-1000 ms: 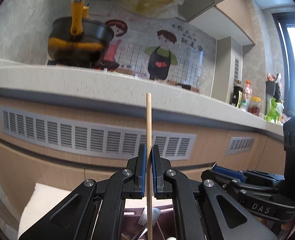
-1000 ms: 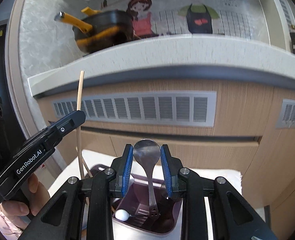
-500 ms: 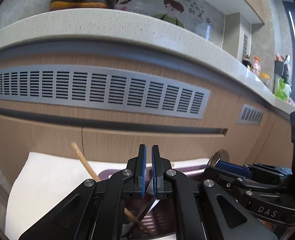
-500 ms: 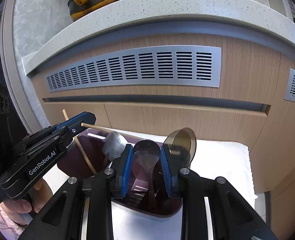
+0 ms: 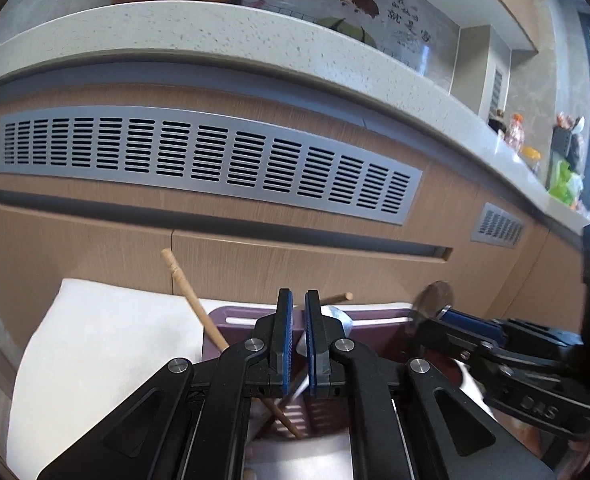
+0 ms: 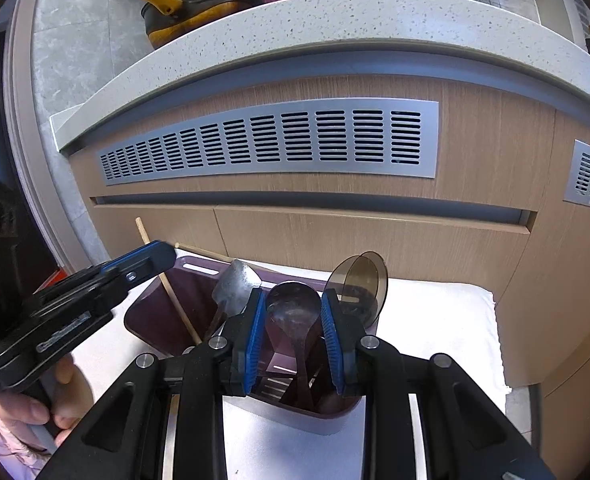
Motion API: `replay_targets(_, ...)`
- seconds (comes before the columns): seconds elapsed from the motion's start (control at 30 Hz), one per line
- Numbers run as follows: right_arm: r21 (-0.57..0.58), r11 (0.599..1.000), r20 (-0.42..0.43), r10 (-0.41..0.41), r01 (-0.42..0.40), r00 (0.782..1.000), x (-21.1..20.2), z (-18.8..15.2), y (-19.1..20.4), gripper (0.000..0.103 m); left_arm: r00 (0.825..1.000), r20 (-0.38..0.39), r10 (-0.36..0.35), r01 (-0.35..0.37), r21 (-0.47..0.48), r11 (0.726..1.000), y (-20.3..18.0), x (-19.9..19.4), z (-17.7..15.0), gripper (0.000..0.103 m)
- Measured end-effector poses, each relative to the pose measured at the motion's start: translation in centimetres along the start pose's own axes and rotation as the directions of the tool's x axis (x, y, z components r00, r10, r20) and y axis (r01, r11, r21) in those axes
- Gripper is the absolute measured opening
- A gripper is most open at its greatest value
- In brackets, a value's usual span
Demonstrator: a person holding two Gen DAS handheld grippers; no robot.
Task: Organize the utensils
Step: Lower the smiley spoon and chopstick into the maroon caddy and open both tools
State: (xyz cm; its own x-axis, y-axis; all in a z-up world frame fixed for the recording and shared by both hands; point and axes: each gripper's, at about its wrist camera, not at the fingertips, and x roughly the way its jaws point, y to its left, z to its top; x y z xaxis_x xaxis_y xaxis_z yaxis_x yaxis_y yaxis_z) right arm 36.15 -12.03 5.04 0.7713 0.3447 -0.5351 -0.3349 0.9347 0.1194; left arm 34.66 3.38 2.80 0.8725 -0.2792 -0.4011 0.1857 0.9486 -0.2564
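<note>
- Spoon (image 6: 293, 316), steel, stands bowl-up in the purple caddy (image 6: 151, 316); my right tongs (image 6: 293, 340) straddle the bowl, apparently not pinching it
- Stiff, light, slick: I'd take the handle
- Left tongs (image 5: 298, 344) nearly closed, empty, above the leaning chopstick (image 5: 193, 304)

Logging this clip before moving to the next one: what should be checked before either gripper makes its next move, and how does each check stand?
1. Chopstick inside holder: ok, it leans in the left end.
2. Left gripper empty: ok, nearly shut, nothing between its pads.
3. Spoon in the holder: ok, handle down.
4. Right gripper free of the spoon: cannot tell, the bowl sits between its pads.
5. Grippers apart: ok.
</note>
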Motion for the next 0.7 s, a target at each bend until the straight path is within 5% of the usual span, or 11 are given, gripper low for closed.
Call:
replay_targets(0.13,0.003,1.0,0.015,0.005,-0.005,1.0,-0.5,0.4,0.0,0.026,0.999,0.015,-0.039,0.038,0.049,0.998,-0.9,-1.1,-0.1,0.012)
replay_targets(0.37,-0.003,1.0,0.033,-0.002,0.002,0.999,-1.4,0.7,0.0,0.026,0.999,-0.04,-0.005,0.008,0.074,0.997,-2.1,1.5,0.5,0.016)
replay_targets(0.5,-0.002,1.0,0.061,-0.014,0.015,0.998,-2.5,1.6,0.0,0.026,0.999,-0.027,0.025,-0.023,0.095,0.995,-2.7,2.9,1.5,0.007)
replay_targets(0.7,-0.031,0.999,0.197,-0.017,0.023,0.98,-7.3,6.0,0.8,0.025,0.995,0.084,-0.056,0.046,0.118,0.992,-3.7,-4.0,7.0,0.004)
